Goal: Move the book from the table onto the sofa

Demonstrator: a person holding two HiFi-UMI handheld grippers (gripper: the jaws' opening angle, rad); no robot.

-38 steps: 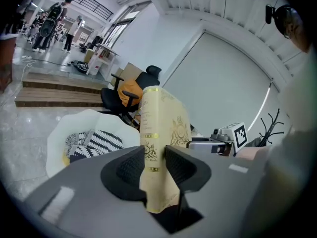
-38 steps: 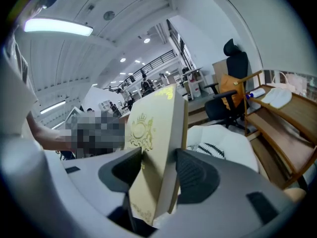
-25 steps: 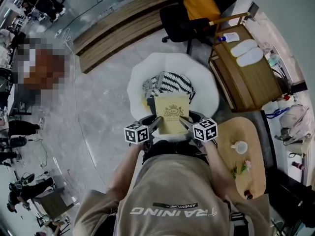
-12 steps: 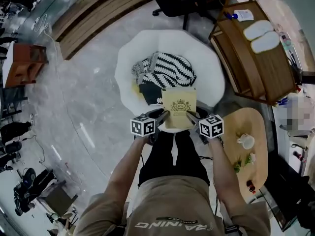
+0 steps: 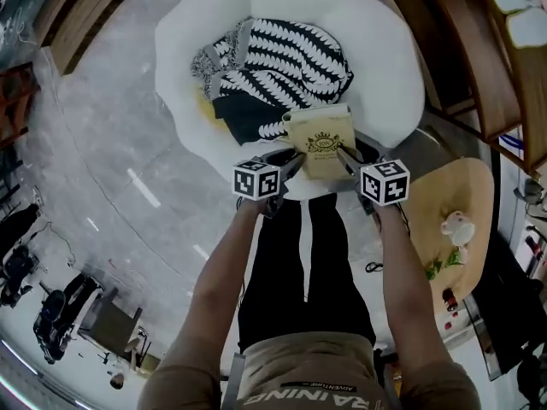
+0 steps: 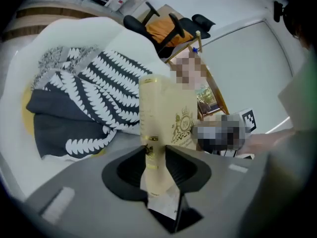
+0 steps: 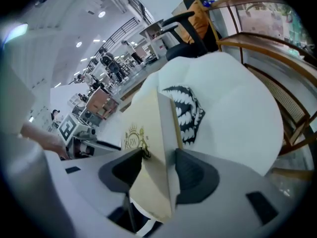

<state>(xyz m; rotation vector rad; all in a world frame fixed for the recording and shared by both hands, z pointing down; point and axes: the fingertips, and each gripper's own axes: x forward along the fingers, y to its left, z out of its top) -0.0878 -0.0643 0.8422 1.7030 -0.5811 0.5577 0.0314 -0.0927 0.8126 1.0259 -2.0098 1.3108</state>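
Note:
A cream book with a gold crest is held between both grippers over the front of the white round sofa. My left gripper is shut on the book's left edge. My right gripper is shut on its right edge. In both gripper views the jaws pinch the book tightly. A black-and-white patterned blanket lies on the sofa just beyond the book, with a dark fold nearest me.
A light wooden side table with a white cup and small flowers stands at my right. A wooden rack sits behind it. Grey floor spreads to the left. My legs are below the grippers.
Both grippers have carried the book forward over the sofa's front edge. The sofa and blanket now fill more of the head view as I lean in.

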